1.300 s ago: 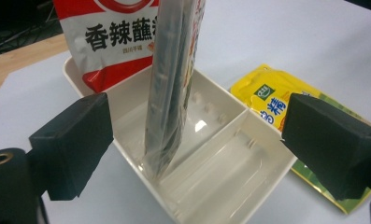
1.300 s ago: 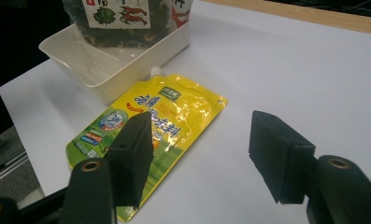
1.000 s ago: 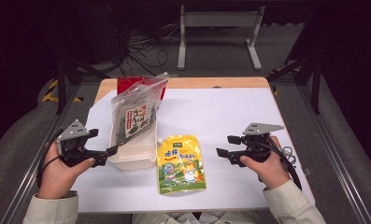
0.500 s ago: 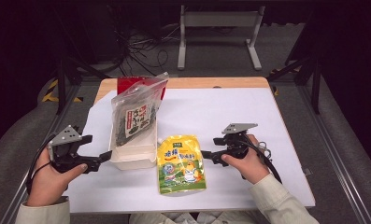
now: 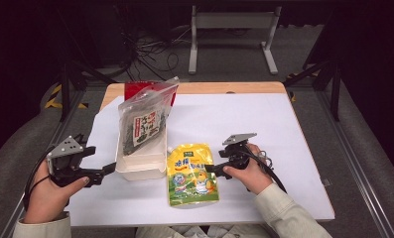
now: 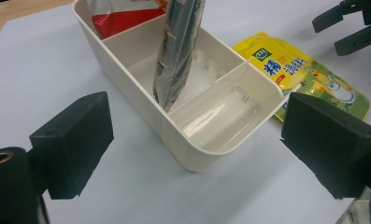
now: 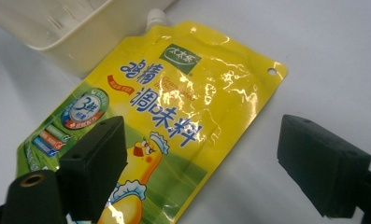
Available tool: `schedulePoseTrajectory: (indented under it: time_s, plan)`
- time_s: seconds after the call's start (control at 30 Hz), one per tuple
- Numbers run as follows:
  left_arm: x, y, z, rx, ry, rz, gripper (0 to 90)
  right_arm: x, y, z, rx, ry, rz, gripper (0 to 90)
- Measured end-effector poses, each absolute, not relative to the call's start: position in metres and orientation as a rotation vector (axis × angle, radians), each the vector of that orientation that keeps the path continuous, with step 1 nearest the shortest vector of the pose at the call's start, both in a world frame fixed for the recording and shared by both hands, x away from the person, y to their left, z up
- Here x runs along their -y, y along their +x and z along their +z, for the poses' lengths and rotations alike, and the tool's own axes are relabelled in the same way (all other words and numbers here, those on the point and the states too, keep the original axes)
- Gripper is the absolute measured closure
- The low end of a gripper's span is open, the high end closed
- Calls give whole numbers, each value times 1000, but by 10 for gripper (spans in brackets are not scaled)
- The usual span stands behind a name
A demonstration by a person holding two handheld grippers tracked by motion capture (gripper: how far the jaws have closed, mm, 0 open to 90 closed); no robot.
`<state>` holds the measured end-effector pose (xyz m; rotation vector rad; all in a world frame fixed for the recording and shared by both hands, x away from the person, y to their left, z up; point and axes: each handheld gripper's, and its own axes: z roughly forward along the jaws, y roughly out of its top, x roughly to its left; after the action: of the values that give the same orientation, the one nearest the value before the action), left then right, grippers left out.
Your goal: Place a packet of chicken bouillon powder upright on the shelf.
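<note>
Your left gripper (image 5: 107, 168) sits wide open, empty, beside the white tray (image 5: 140, 171) near the surface's front-left. Your right gripper (image 5: 210, 168) just dropped toward the yellow pouch (image 5: 192, 176) at front-centre, jaws opening, nothing between them. Grab looks next.

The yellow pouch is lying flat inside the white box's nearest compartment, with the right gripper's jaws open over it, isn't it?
Not quite. The yellow pouch lies flat on the table beside the white box, not inside it; the left gripper view shows the nearest compartment empty. The right gripper does have its jaws open over the pouch.
</note>
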<state>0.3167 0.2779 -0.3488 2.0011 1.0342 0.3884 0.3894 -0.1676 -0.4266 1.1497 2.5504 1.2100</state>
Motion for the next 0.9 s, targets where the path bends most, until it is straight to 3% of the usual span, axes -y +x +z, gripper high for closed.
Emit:
schedulePoseTrajectory:
  time_s: [0.67, 0.9]
  plan:
    - [-281, 310, -352, -1053, 2015, 401, 94, 147, 394, -448, -2635, 1168, 1149, 139]
    - [-283, 309, -352, -1055, 2011, 408, 93, 140, 394, -450, -2641, 1174, 1136, 77]
